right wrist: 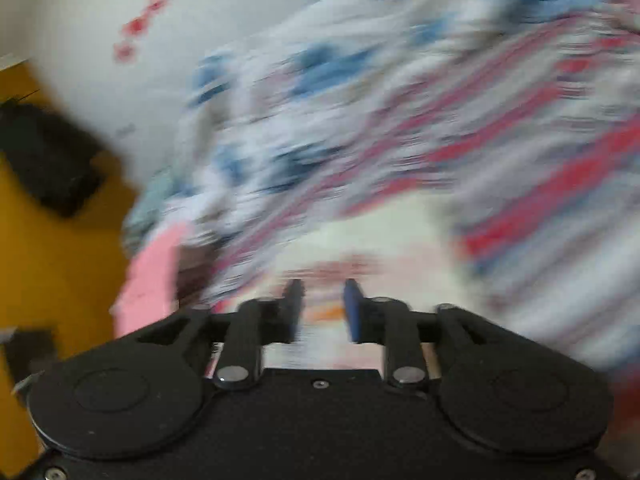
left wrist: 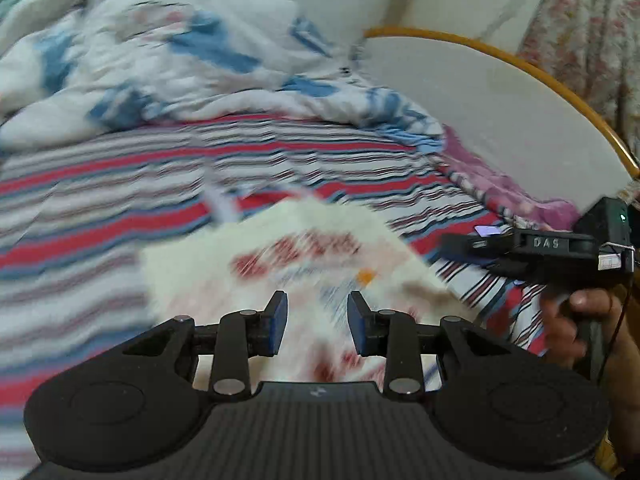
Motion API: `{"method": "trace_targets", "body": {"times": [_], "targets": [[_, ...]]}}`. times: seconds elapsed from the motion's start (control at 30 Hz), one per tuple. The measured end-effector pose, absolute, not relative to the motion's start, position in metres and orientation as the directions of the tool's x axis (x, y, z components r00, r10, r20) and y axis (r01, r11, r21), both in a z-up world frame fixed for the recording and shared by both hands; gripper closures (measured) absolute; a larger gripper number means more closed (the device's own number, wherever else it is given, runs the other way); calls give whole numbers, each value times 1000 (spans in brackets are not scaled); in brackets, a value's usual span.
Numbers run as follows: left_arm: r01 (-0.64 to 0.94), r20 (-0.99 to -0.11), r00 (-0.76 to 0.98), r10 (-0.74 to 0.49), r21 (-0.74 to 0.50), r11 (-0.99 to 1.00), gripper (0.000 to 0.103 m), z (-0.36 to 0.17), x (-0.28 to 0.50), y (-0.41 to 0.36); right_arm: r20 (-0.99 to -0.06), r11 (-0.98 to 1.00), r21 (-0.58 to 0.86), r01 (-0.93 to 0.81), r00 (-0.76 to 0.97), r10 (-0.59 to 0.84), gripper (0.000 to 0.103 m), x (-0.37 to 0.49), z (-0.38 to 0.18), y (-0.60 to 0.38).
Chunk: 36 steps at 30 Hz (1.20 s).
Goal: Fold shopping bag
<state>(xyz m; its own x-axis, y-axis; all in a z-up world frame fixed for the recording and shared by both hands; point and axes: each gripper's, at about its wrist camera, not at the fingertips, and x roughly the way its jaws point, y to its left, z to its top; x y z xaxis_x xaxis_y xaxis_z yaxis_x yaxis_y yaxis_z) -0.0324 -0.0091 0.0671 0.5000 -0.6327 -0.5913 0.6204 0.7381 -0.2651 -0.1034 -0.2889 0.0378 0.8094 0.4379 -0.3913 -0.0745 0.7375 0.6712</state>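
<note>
The shopping bag (left wrist: pixel 280 256) is cream with red print and lies flat on a striped bed sheet (left wrist: pixel 120 184). My left gripper (left wrist: pixel 317 300) is open and empty, just above the bag's near part. In the left wrist view my right gripper (left wrist: pixel 452 246) comes in from the right at the bag's right edge, held by a hand (left wrist: pixel 576 320); its fingers are blurred there. In the right wrist view my right gripper (right wrist: pixel 322 292) is open over the blurred bag (right wrist: pixel 380 236).
A white and blue blanket (left wrist: pixel 168 52) is bunched at the far side of the bed. A white headboard with a yellow rim (left wrist: pixel 500 112) stands at the right. A purple cloth (left wrist: pixel 492 188) lies along it. The right wrist view shows yellow floor (right wrist: pixel 60 272).
</note>
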Motion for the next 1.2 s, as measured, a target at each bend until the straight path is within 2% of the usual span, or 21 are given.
{"method": "trace_targets", "body": {"times": [0.07,0.13,0.2,0.23,0.27,0.4,0.43,0.5,0.57,0.63,0.73,0.77,0.8,0.83,0.9,0.93,0.97,1.0,1.07,1.13,1.2], "targets": [[625,-644,474,-601,-235,744,72,53,-9,-37,-409,670,736,-96,726,553,60,-66,17,-266],[607,-720,485,-497,-132,784,72,29,9,-56,-466,645,764,-18,676,571,62,-34,-11,-258],[577,-766,487,-419,-78,813,72,2,20,-56,-547,683,724,92,680,488,83,-18,-32,-270],[560,-762,504,-406,-70,826,72,-5,21,-47,-574,709,691,136,700,425,98,-18,-37,-280],[536,-750,532,-394,-63,842,72,-7,21,-37,-580,718,675,169,723,376,103,-21,-41,-295],[413,-757,579,-304,-49,909,72,4,24,4,-591,727,624,288,783,196,103,-39,-28,-358],[390,-756,583,-298,-61,919,72,10,23,13,-592,730,612,305,788,168,93,-45,-23,-367],[395,-723,600,-343,-106,912,72,30,9,25,-547,713,655,252,809,217,87,-66,-5,-372],[461,-678,593,-434,-156,874,72,50,-16,25,-479,712,689,136,822,307,76,-91,11,-359],[549,-649,537,-539,-216,807,72,60,-40,15,-442,689,724,22,782,439,74,-109,16,-329],[623,-684,432,-588,-246,743,72,49,-68,-2,-461,612,791,-8,649,605,74,-116,-12,-287],[626,-719,426,-549,-204,753,72,39,-74,-7,-501,634,773,21,632,591,82,-120,-23,-282],[617,-751,439,-492,-146,773,72,28,-79,-10,-533,658,751,54,637,557,96,-124,-34,-284],[607,-756,461,-464,-113,786,72,20,-83,-7,-538,659,748,82,656,529,103,-129,-41,-291],[569,-744,481,-464,-138,811,72,21,-86,6,-543,629,760,166,693,473,103,-140,-45,-310],[534,-747,495,-444,-142,833,72,26,-87,14,-569,660,724,198,713,410,100,-148,-36,-315],[509,-743,519,-422,-128,851,72,33,-91,19,-591,707,673,217,733,337,85,-157,-23,-318],[494,-732,545,-410,-115,862,72,41,-96,24,-590,731,645,223,753,291,78,-167,-11,-320],[510,-689,551,-470,-167,844,72,55,-106,28,-535,678,709,196,775,336,44,-186,-2,-324],[549,-637,536,-554,-236,802,72,66,-116,27,-505,603,771,206,775,381,43,-194,-8,-318],[587,-619,533,-577,-220,779,72,64,-122,12,-458,527,826,202,786,416,44,-196,-20,-307]]}}
